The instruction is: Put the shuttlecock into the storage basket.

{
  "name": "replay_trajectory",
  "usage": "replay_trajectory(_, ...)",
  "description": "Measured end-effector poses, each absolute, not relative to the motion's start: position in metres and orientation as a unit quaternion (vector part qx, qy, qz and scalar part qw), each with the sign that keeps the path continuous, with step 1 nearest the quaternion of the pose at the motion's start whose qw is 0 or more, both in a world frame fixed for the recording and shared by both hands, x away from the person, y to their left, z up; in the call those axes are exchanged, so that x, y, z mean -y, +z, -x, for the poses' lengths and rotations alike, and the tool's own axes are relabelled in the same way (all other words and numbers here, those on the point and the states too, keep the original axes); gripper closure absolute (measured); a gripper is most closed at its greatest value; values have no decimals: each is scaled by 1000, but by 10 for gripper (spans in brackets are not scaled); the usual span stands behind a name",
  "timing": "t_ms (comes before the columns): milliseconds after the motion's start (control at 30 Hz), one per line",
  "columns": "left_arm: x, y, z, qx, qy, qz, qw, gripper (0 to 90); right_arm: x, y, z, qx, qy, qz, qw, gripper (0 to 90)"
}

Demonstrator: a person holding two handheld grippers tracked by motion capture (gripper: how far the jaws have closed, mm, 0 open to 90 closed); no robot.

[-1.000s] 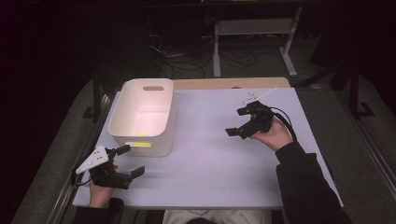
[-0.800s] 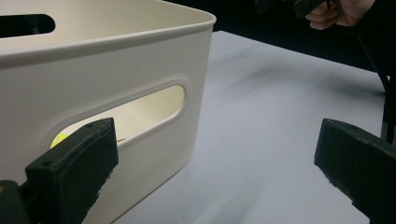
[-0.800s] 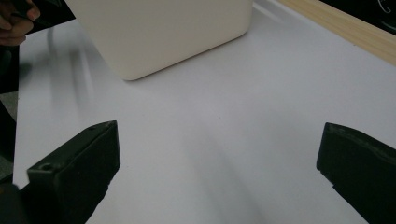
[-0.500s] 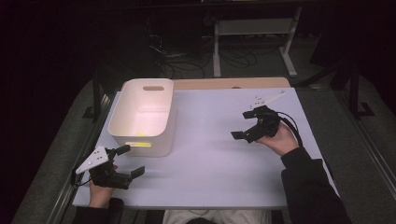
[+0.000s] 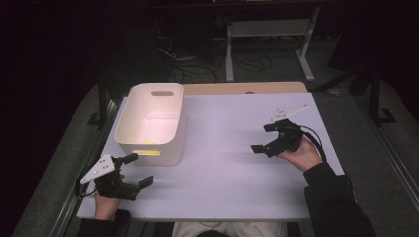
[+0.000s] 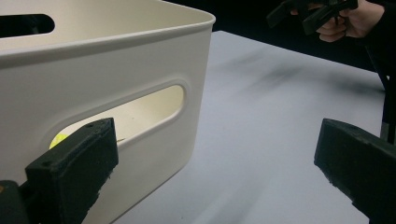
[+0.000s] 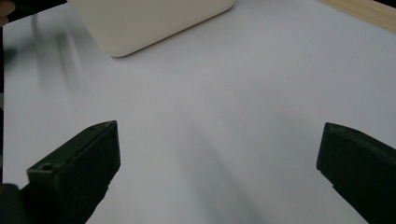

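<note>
Left hand-held gripper (image 5: 136,170), jaws apart and empty, sits at the near left corner of the white surface (image 5: 232,163), just beside the cream bin (image 5: 129,129). A yellow item (image 6: 60,138) lies inside the bin, seen through its handle slot. Right hand-held gripper (image 5: 263,138), jaws apart and empty, hovers well apart at right.

A dark lab or workshop: cables (image 5: 197,61) on the floor (metal stand legs (image 5: 267,34) behind).

The bin (image 5: 153,123) stands on the table (image 5: 227,173) near its left edge; the left gripper (image 5: 133,170) is just before it at the near-left corner, the right gripper (image 5: 264,138) well apart toward the right edge
</note>
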State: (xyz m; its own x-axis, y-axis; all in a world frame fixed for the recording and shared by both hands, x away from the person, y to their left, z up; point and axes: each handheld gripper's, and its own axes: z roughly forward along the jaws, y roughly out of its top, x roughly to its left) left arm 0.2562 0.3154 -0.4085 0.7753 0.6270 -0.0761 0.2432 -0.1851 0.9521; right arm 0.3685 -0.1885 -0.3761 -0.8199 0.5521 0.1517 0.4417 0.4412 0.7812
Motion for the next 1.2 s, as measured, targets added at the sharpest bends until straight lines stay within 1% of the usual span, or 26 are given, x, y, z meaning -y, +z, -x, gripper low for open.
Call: replay_trajectory(1200, -315, -408, -256, -290, 169, -751, 569, 0, 235, -401, -333, -817, 467, -332, 62, 0)
